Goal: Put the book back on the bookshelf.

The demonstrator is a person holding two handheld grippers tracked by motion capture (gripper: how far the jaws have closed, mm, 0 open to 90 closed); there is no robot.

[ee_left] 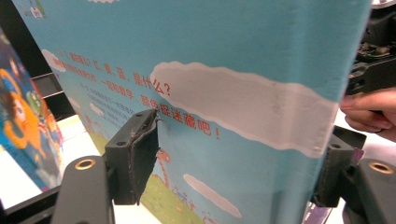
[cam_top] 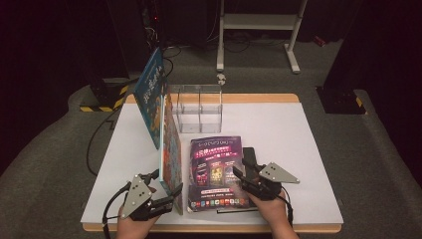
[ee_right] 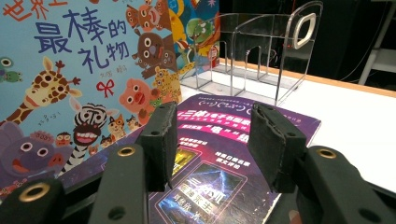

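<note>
A tall picture book [cam_top: 170, 149] stands on its edge at the table's left. Its light-blue back cover [ee_left: 243, 60] faces my left gripper [cam_top: 166, 199]. The book's lower corner sits between the left gripper's [ee_left: 236, 163] jaws, one pad in front of the cover and the other beside the spine edge, with slack around the thin book. A purple magazine [cam_top: 216, 172] lies flat in the middle. My right gripper [cam_top: 244, 172] hovers over its right side. The right gripper [ee_right: 210, 140] is open, with nothing between its pads above the magazine [ee_right: 219, 135].
A second blue picture book [cam_top: 152, 97] leans behind the first, next to a clear acrylic book holder [cam_top: 199, 107] at the table's back. A dark flat object [cam_top: 249, 152] pokes out from under the magazine. The white tabletop [cam_top: 278, 129] stretches to the right.
</note>
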